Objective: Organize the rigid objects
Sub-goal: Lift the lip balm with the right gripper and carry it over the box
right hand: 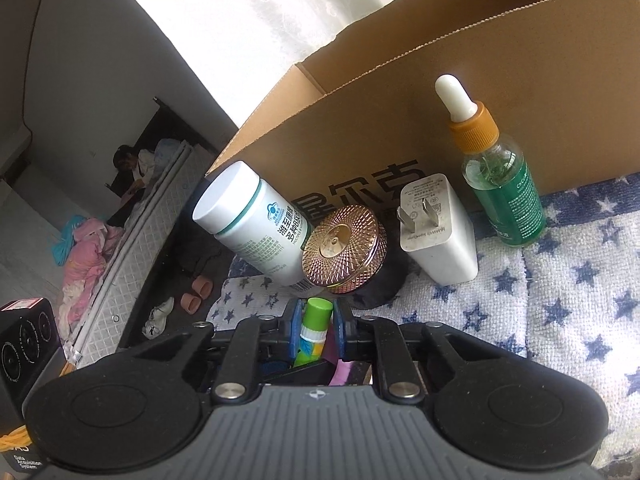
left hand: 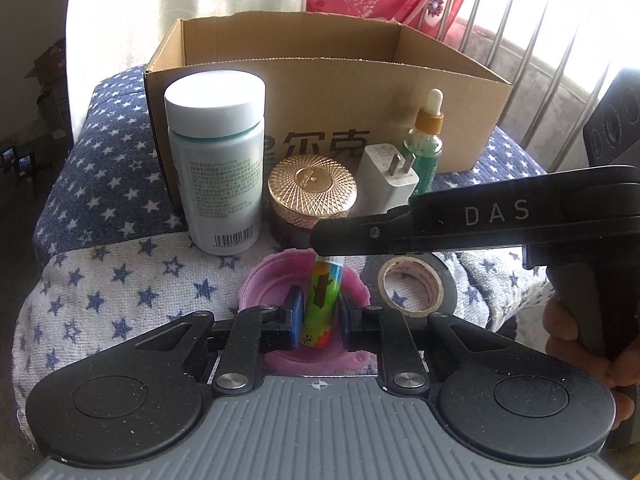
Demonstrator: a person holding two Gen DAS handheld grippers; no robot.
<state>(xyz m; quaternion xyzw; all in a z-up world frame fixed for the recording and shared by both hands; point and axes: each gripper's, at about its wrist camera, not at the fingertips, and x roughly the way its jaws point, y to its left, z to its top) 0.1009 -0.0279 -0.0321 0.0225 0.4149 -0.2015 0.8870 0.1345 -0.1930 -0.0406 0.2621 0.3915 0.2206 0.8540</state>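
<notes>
A green patterned tube (left hand: pixel 322 300) with a light green cap (right hand: pixel 317 312) is held from both ends. My left gripper (left hand: pixel 320 312) is shut on its body above a pink dish (left hand: pixel 276 276). My right gripper (right hand: pixel 316 316) is shut on its cap end; its black arm crosses the left wrist view (left hand: pixel 460 220). Behind stand a white bottle (left hand: pixel 218 160), a gold-lidded jar (left hand: pixel 312 196), a white charger (left hand: pixel 390 178) and a green dropper bottle (left hand: pixel 426 144), all in front of the open cardboard box (left hand: pixel 320 80).
A black tape roll (left hand: pixel 412 284) lies right of the pink dish. All rests on a star-patterned cloth (left hand: pixel 120 280) over a seat. Metal bars (left hand: pixel 540 40) stand back right. The floor drops away at the left of the right wrist view (right hand: pixel 160 280).
</notes>
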